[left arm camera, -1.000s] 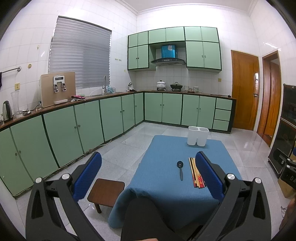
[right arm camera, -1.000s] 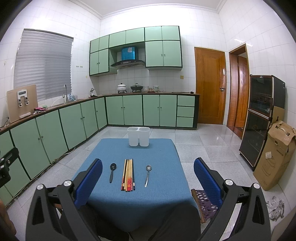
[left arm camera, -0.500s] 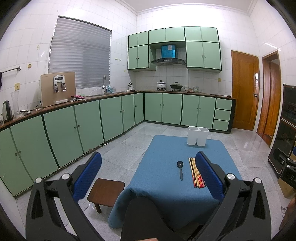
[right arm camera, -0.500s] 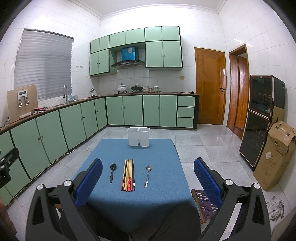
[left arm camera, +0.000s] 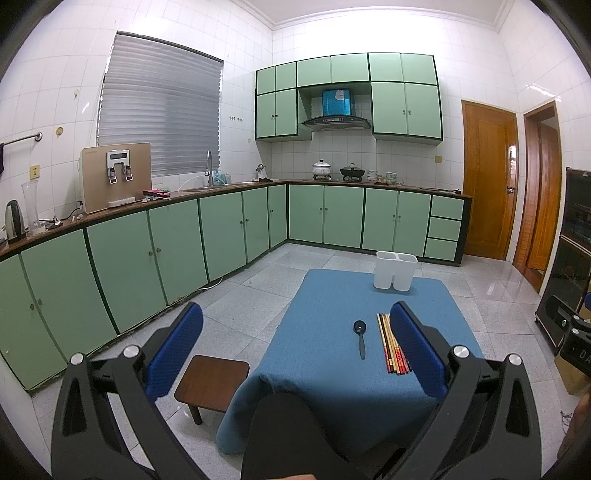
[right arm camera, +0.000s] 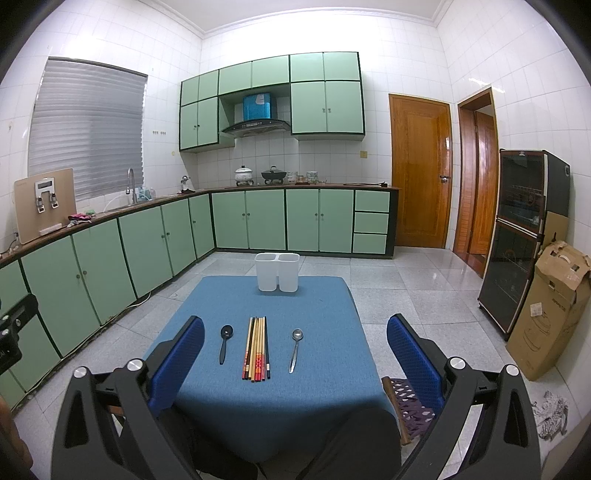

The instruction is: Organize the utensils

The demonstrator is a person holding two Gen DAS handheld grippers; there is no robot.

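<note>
Both views are bright and sharp; light falls from overhead, blowing out the upper wall tiles; glare streaks the door and floor; fisheye bending curves the edges, corners black.

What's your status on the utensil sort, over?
Left gripper and right gripper open, empty, held back from the table. Black spoon, chopsticks, metal spoon flat on the blue cloth. White holder empty. Path clear.

You face a white-tiled kitchen with green cabinets along two walls and a shuttered window. Wooden doors stand right; the grey floor gleams.
</note>
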